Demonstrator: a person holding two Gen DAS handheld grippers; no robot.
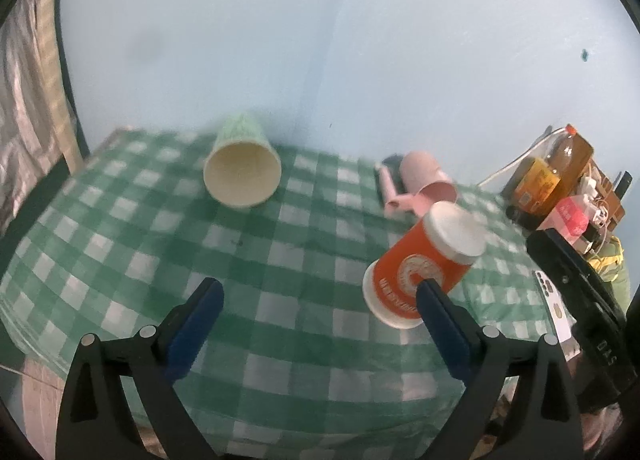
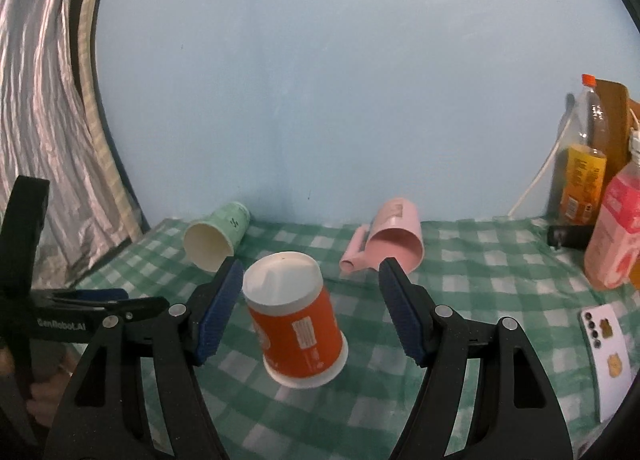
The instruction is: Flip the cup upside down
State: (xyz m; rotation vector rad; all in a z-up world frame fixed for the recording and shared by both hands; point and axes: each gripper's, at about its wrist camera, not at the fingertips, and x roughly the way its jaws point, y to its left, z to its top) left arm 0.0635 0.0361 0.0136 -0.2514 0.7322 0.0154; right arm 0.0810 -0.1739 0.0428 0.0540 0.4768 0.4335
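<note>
An orange paper cup (image 2: 298, 318) stands upside down on the green checked cloth, white base up; it also shows in the left wrist view (image 1: 420, 268). My right gripper (image 2: 310, 310) is open, its blue pads on either side of the cup and apart from it. My left gripper (image 1: 320, 326) is open and empty, over the cloth to the left of the cup. A green paper cup (image 1: 242, 169) (image 2: 216, 234) lies on its side at the back left. A pink mug (image 2: 394, 236) (image 1: 426, 179) lies on its side at the back.
Bottles (image 2: 580, 175) and a pink carton (image 2: 614, 227) stand at the right by the blue wall. A phone (image 2: 608, 352) lies at the right edge of the cloth. A curtain (image 2: 48, 131) hangs at the left. The table edge (image 1: 24, 316) drops off left.
</note>
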